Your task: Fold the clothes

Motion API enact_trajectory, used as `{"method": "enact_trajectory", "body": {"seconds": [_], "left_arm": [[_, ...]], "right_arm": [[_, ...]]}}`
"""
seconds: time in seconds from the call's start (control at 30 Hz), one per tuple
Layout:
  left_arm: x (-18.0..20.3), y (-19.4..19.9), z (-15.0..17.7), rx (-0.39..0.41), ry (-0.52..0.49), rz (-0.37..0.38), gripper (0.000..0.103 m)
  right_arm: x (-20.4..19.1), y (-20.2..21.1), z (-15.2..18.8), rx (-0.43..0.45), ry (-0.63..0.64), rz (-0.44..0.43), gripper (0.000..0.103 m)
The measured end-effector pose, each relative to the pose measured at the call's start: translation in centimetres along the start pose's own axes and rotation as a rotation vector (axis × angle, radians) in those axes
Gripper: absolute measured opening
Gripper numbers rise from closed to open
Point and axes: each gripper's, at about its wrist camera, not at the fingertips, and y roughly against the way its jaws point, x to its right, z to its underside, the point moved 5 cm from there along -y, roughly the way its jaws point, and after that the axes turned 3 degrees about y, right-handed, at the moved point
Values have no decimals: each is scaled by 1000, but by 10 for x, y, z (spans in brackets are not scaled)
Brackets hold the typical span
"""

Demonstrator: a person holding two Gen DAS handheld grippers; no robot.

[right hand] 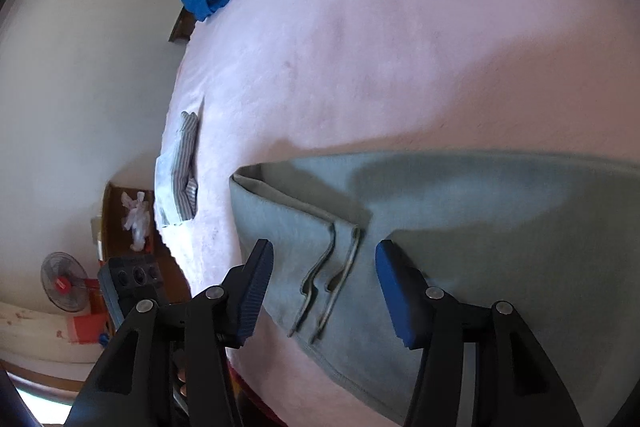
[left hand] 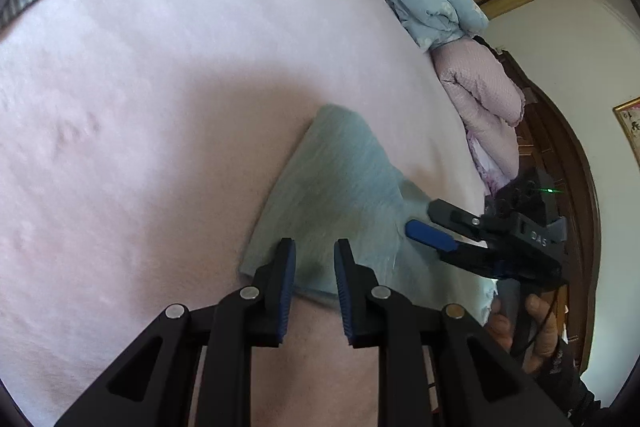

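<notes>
Your left gripper (left hand: 315,263), jaws narrowly parted and gripping nothing, hovers over the grey-green garment (left hand: 340,187) lying near the bed's (left hand: 160,67) edge. Seen from the right wrist, your right gripper (right hand: 324,279) is spread wide above its folded hem; next, I judge, pinch that edge to fold over.

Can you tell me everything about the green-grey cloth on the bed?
The green-grey cloth is soft, thick-looking fabric, like a sweatshirt or fleece. It lies flat on the pink bed cover, near the bed's edge. It looks partly folded: stitched hems show, and layered edges meet near its middle. Shadows fall across it. The right claw hangs open over those edges, not pinching them. The left claw sits at another edge with a narrow gap, gripping nothing that shows.
</notes>
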Motion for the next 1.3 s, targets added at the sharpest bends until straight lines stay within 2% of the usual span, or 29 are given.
{"method": "enact_trajectory", "body": {"seconds": [0.23, 0.27, 0.3, 0.37, 0.5, 0.63, 0.73, 0.83, 0.9, 0.97, 1.07, 1.13, 1.2, 1.3], "left_arm": [[-7, 1, -5, 0, 12, 25, 17], [-7, 0, -4, -1, 10, 24, 17], [-6, -1, -4, -1, 8, 24, 17], [-5, 0, -5, -1, 5, 21, 17], [-6, 3, -4, 1, -6, 15, 17], [0, 4, -4, 2, -23, 8, 17], [1, 0, -3, -7, -32, -6, 17], [1, -1, -3, -13, -29, -9, 17], [1, 0, -3, -14, -29, -9, 17], [4, 4, -4, -9, -32, -9, 17], [13, 14, -9, 20, -46, 9, 17], [22, 17, -19, 43, -60, 20, 17], [29, 15, -31, 53, -72, 10, 17], [40, 8, -50, 64, -88, -11, 17]], "right_arm": [[-15, -18, -8, 4, 25, -32, 54], [-16, -20, -8, -1, 41, -19, 47], [-17, -22, -7, -6, 57, -5, 31], [-17, -25, -7, -16, 85, 32, 10], [-23, -21, -9, 4, 137, 38, 8], [-44, -10, -19, 65, 226, 33, 7], [-42, -16, -28, 48, 257, 131, 7], [-22, -30, -32, -4, 213, 189, 8], [-16, -31, -32, -7, 193, 174, 8], [-18, -25, -30, 0, 206, 189, 9], [-25, -1, -31, 92, 251, 277, 11], [-32, 6, -29, 120, 256, 236, 12], [-40, 4, -24, 101, 248, 129, 12], [-50, -9, -9, 57, 237, 23, 12]]}}
